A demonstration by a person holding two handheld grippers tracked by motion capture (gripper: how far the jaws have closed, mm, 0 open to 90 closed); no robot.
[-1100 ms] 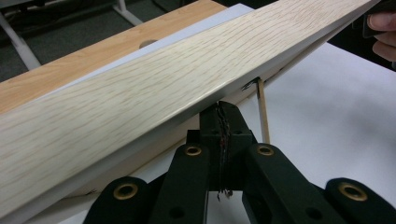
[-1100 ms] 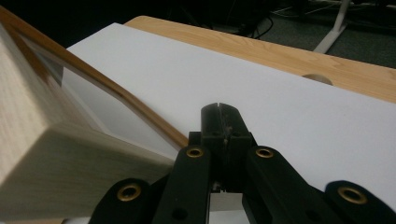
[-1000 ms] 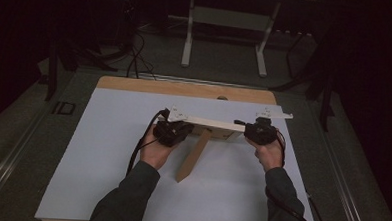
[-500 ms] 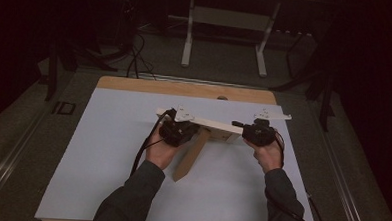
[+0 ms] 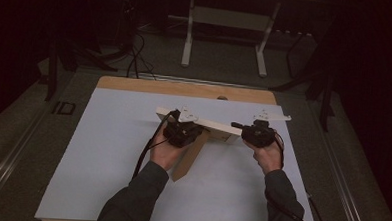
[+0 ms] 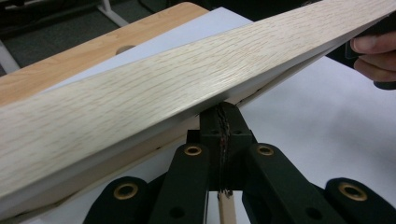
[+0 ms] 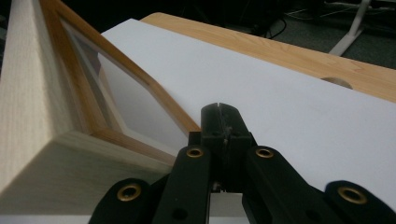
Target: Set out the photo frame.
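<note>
A sheet lies on the bench and covers most of it. A strip of bench with a hole shows behind the sheet, near the top middle of the high view. A frame sits over the middle of the sheet, tilted. The left tongs are at its left part, under the top bar. The right tongs are at its right end. A stand is on the floor behind the bench, at the top of the picture.
</note>
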